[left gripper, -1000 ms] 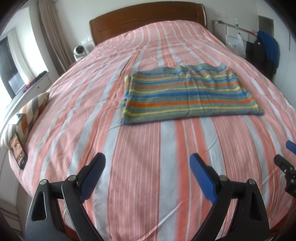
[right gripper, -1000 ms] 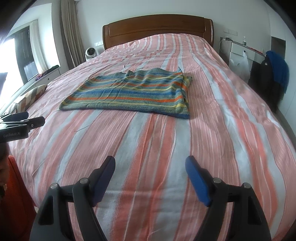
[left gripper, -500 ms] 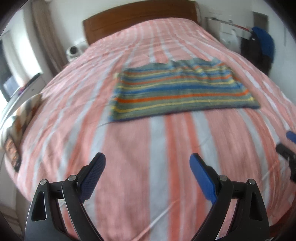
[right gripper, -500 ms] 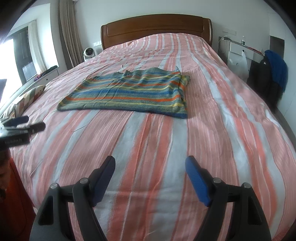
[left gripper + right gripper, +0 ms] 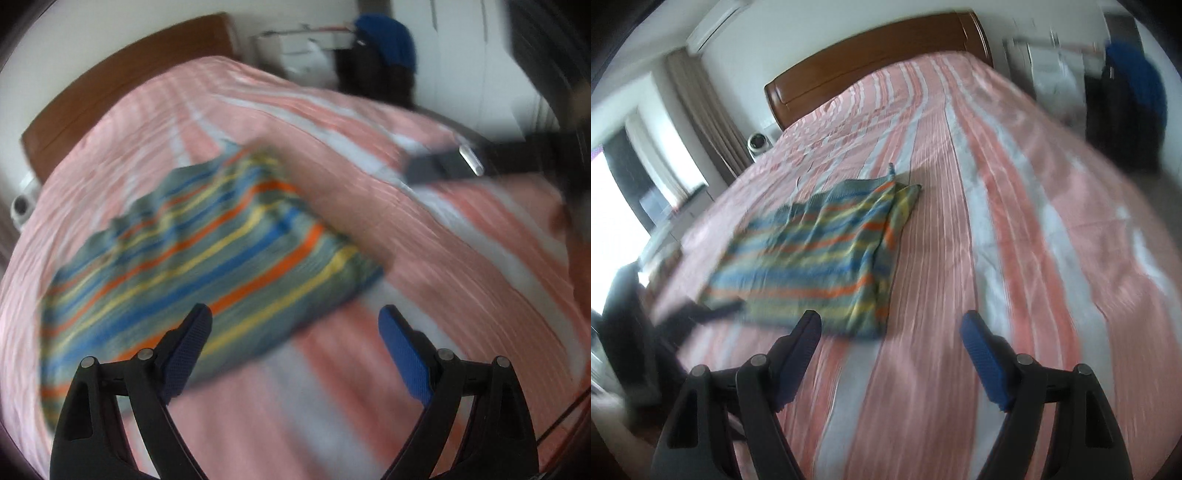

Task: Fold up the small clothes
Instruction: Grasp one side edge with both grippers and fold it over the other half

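Left gripper (image 5: 295, 338) has its jaws spread wide, nothing between them. It hovers over the bed (image 5: 424, 229), at the near edge of the cloth (image 5: 207, 258). Its left pad (image 5: 186, 350) overlaps the cloth's near edge in view; contact cannot be determined because of blur. Its right pad (image 5: 404, 354) is over bare bedspread, beside the cloth's near right corner.

Right gripper (image 5: 890, 350) is likewise spread wide and empty. The cloth (image 5: 816, 254) lies ahead and to the left of it, flat on the bed (image 5: 1015, 240), with the near right corner just beyond the left pad (image 5: 798, 350). The right pad (image 5: 984, 358) is over bare bedspread, well clear of the cloth.

Cloth condition: striped, folded, one layer offset along the right edge in the right wrist view. Headboard (image 5: 871, 62) stands at the far end.
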{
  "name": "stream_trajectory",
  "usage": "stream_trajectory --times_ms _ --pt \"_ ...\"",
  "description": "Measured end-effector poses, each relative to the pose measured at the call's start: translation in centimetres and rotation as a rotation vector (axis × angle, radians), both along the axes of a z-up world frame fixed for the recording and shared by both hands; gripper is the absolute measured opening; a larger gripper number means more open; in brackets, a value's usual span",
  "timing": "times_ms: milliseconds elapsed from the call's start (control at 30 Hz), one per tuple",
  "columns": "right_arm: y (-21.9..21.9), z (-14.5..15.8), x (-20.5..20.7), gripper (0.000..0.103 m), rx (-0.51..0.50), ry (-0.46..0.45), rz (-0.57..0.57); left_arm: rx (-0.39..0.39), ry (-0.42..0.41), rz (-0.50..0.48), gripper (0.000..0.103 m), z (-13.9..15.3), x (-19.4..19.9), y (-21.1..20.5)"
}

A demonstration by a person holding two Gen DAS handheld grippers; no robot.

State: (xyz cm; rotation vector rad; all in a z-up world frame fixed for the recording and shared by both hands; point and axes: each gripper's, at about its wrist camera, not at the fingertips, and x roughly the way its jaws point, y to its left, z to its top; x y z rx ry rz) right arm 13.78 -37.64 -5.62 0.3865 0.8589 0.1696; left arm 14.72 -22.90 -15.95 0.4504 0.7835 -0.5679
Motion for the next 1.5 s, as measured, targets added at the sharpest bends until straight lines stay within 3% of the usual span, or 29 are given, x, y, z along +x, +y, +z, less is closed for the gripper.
stream_trajectory --times_ms 67,133,200,233,267,333,367,400,433,567,700,800,900,933,967,1000,1033,1067,1100,1200,1300,1400,1467,1500 --pt "-1.6 -1.0 3.4 0.078 0.101 0.056 0.032 0.04 0.002 -0.015 0.087 -1.4 1.1 -1.9" --pt "-2.5 -2.6 7.8 0.077 0.199 0.121 0.093 0.024 0.017 -0.02 0.078 -2.0 1.8 -2.5" --pt "-2.4 -4.1 11.5 0.077 0.267 0.176 0.144 -0.032 0.039 -0.02 0.056 -1.9 2.4 -2.6" --pt "-2.1 -5.0 13.8 0.076 0.297 0.209 0.166 -0.039 0.039 -0.013 0.03 -1.8 2.5 -2.5" --pt "-1.8 -5.6 15.1 0.076 0.308 0.224 0.168 -0.041 0.03 0.006 0.013 -1.7 2.7 -2.4" --pt "-1.1 -7.0 18.6 0.075 0.352 0.238 0.148 -0.116 0.06 0.039 0.009 -1.2 3.2 -1.1" --pt "-0.4 -7.3 20.0 0.072 0.375 0.232 0.151 -0.153 0.072 0.051 0.008 -0.9 3.4 -0.4" --pt "0.2 -7.3 21.0 0.053 0.369 0.226 0.159 -0.199 0.081 0.068 0.008 -0.3 3.4 0.7" --pt "0.8 -7.1 21.7 0.01 0.336 0.227 0.154 -0.242 0.081 0.09 0.008 0.4 3.2 2.1" --pt "5.5 -3.0 22.4 0.012 0.215 0.152 0.219 -0.409 0.099 0.21 0.008 3.9 2.8 9.8" --pt "13.9 1.4 22.8 0.012 0.174 0.079 0.348 -0.488 0.125 0.344 0.008 5.6 2.7 17.9" --pt "20.1 1.6 23.8 0.012 0.155 0.081 0.424 -0.521 0.157 0.464 0.008 5.2 2.7 23.8" --pt "26.4 0.0 24.9 0.012 0.145 0.112 0.464 -0.499 0.161 0.57 0.009 4.1 2.4 28.2" --pt "28.5 -0.7 25.2 0.012 0.137 0.113 0.477 -0.48 0.167 0.599 0.012 3.6 2.4 29.2" --pt "29.6 -1.3 25.4 0.013 0.139 0.112 0.482 -0.444 0.179 0.635 0.022 3.0 2.6 30.2" --pt "31.1 -2.1 25.5 0.019 0.158 0.117 0.481 -0.412 0.191 0.667 0.03 2.5 2.6 31.0" --pt "32.0 -2.7 25.6 0.034 0.184 0.132 0.479 -0.399 0.196 0.69 0.042 2.0 2.4 31.6" --pt "32.5 -3.3 25.4 0.042 0.221 0.147 0.471 -0.399 0.193 0.712 0.053 2.0 1.9 32.4" --pt "32.7 -3.5 24.8 0.046 0.272 0.146 0.458 -0.419 0.182 0.72 0.057 2.3 1.2 33.3" --pt "31.5 -2.0 22.3 0.046 0.281 0.094 0.452 -0.477 0.149 0.704 0.069 3.5 -0.1 34.8" --pt "29.8 0.3 18.6 0.046 0.144 0.026 0.474 -0.547 0.145 0.656 0.078 4.1 -0.4 34.8" --pt "28.1 1.4 13.8 0.046 0.028 -0.021 0.551 -0.434 0.122 0.684 0.073 3.0 1.0 33.1" --pt "28.0 -0.3 10.8 0.046 -0.027 0.003 0.593 -0.278 0.147 0.756 0.048 1.0 3.1 33.1" --pt "27.8 -2.0 9.8 0.046 -0.073 0.051 0.59 -0.236 0.177 0.779 0.05 -0.1 3.5 33.4"
